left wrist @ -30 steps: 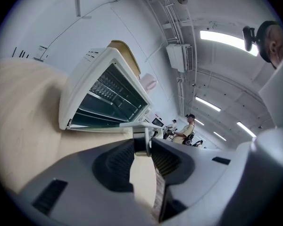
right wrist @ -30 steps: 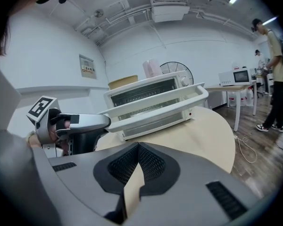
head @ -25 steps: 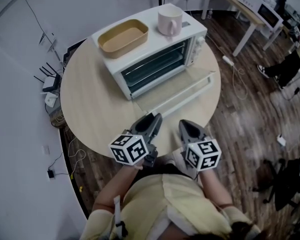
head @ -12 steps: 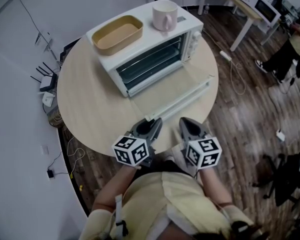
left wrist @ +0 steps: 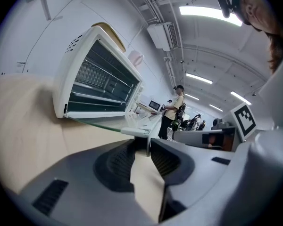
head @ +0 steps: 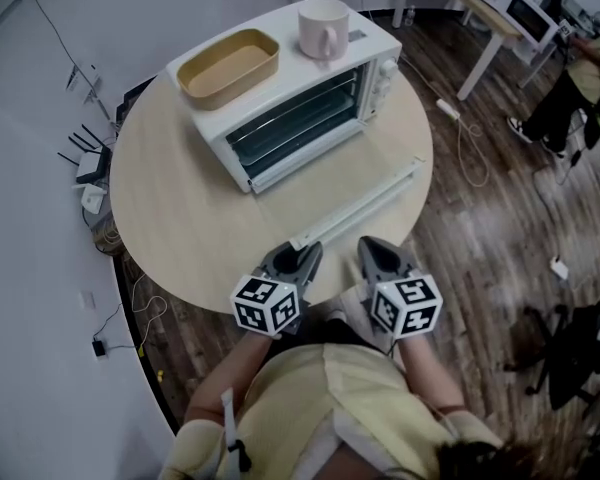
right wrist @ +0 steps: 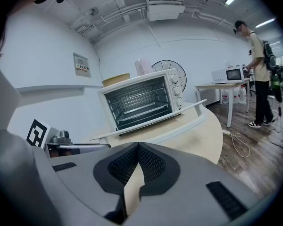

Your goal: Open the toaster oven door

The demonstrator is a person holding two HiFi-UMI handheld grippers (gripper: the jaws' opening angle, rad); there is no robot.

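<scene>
Toaster oven door (head: 330, 180): swung down flat over the round table (head: 175, 218) (wide open!)
Left gripper (left wrist: 147, 144): jaws clamped on the door handle (head: 360, 200), at its near end
Right gripper (right wrist: 138, 147): jaws together, nothing between them

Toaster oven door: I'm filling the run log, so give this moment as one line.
door: fully open, lying flat | left gripper: shut on door handle | right gripper: shut, empty

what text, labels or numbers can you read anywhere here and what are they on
No text is legible.
On the wall notice: too small to read.
On the toaster oven dials: markings blurred.
On the left gripper and right gripper cubes: marker patterns only, no words.
</scene>
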